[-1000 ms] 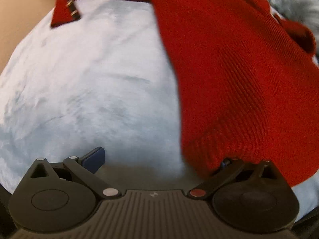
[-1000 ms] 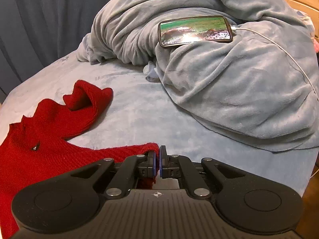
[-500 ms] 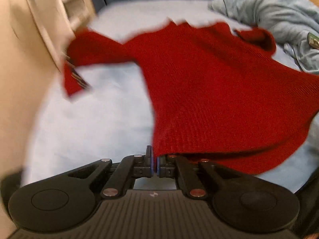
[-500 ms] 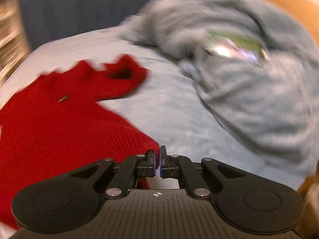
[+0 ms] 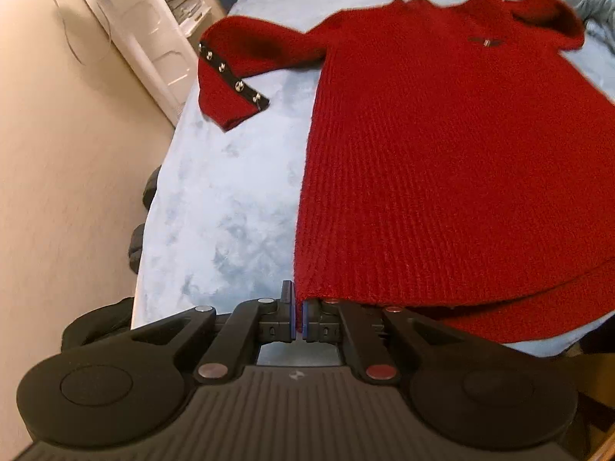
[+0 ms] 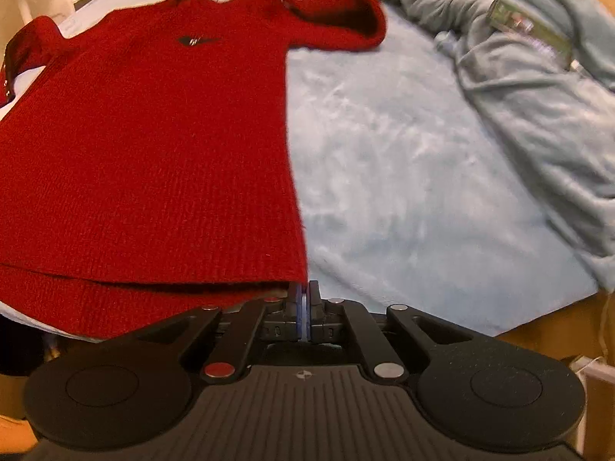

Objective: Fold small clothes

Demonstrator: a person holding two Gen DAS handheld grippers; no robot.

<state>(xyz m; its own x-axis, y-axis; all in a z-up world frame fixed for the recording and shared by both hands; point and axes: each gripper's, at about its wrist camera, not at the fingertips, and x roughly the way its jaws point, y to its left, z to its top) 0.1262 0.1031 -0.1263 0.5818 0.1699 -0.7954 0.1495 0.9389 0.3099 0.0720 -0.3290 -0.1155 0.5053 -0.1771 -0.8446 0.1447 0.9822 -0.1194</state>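
A red knitted sweater (image 5: 442,161) lies stretched out front-up on a pale blue bed (image 5: 230,199), collar at the far end. Its left sleeve (image 5: 238,65), with a black strip of metal buttons, bends toward me. My left gripper (image 5: 299,301) is shut on the hem's left corner. In the right wrist view the sweater (image 6: 153,146) fills the left half, its right sleeve (image 6: 346,19) folded at the far end. My right gripper (image 6: 303,299) is shut on the hem's right corner. The hem is lifted at the bed's near edge.
A crumpled grey-blue blanket (image 6: 530,88) lies on the bed's right side with a phone (image 6: 526,27) on it. A white drawer unit (image 5: 153,30) and a fan stand beside the bed at left, on beige floor (image 5: 57,173). Dark round objects (image 5: 136,246) sit by the bed's left edge.
My left gripper closed on the left hem corner. Both grippers pulled back toward the near edge of the bed, drawing the sweater out flat and straight.
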